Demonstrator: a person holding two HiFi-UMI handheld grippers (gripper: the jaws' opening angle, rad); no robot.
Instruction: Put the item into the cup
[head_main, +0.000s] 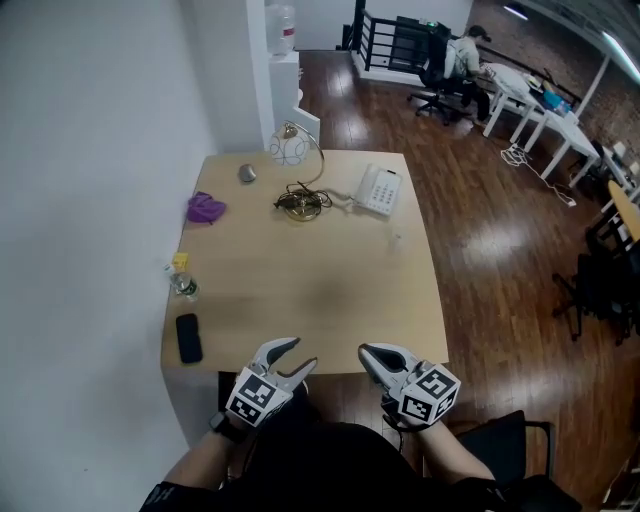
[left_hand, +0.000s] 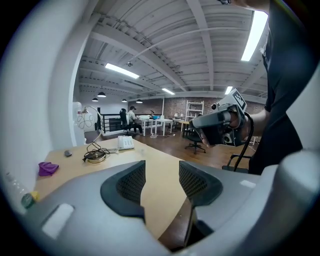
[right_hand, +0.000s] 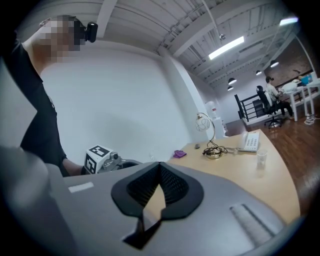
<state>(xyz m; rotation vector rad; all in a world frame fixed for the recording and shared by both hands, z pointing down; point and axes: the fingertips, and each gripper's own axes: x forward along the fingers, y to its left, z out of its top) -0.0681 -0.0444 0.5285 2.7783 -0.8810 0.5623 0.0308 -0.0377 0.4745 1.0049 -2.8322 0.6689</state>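
Down at the near edge of the tabletop (head_main: 300, 300), both my sets of fingers are hanging with nothing in them. Left fingers (left_hand: 130, 182) are spread, just pale wood showing in the gap. Right fingers (right_hand: 170, 185) are pressed together on nothing.

> ok, so where's the stuff, and which hand goes?

Everything is well ahead of me. The cup (right_hand: 260, 159) is clear, upright with its mouth up, and stands alone on the right side, short of the white telephone (head_main: 380, 190). It's so see-through I barely catch it from above. My guess for the item is the purple thing (head_main: 205, 208), far left near the wall edge. It looks soft and crumpled, a lump with no real long axis, so approach angle shouldn't matter. It's on my left hand's side and those fingers are already apart, so I'd reach with the left, then carry it across to the cup.
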